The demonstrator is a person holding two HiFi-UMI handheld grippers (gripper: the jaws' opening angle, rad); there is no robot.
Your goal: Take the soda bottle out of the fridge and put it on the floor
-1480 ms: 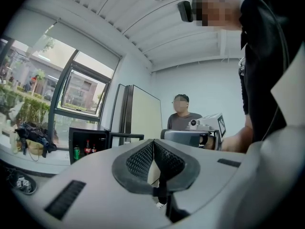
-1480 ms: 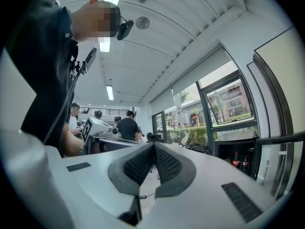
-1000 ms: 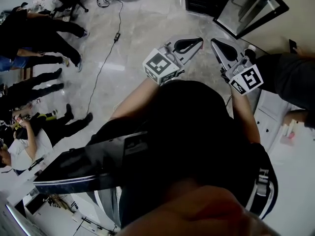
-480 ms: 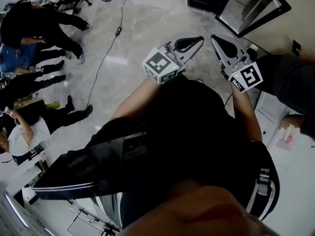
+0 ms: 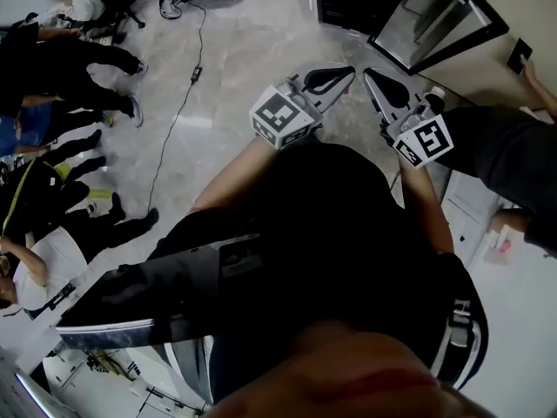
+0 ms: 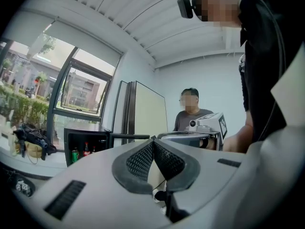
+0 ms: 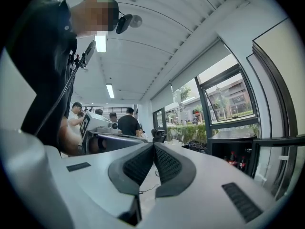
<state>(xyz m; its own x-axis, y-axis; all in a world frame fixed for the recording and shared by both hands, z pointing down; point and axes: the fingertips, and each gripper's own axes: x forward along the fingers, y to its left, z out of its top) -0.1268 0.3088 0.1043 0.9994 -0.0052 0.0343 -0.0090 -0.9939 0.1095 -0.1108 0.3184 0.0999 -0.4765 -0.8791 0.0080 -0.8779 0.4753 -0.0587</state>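
Note:
A small black fridge (image 5: pixel 352 3) stands open on the floor ahead, its glass door (image 5: pixel 435 16) swung to the right. In the left gripper view the fridge (image 6: pixel 71 137) shows a soda bottle (image 6: pixel 86 149) beside a green can (image 6: pixel 75 155). The right gripper view shows two soda bottles (image 7: pixel 232 159) inside the fridge (image 7: pixel 228 144). My left gripper (image 5: pixel 351 70) and right gripper (image 5: pixel 367 74) are held up side by side in front of my chest, well short of the fridge. Both are shut with nothing between the pads.
Several people stand or sit at the left (image 5: pixel 61 68). A black cable (image 5: pixel 174 120) runs across the marble floor. Another person in dark clothes (image 5: pixel 505 155) stands close at the right, by white furniture (image 5: pixel 513 312). A black bag (image 6: pixel 31 142) lies by the window.
Both grippers have drifted slightly left and up in the head view, and more of the fridge shows at the top. The jaws stay shut.

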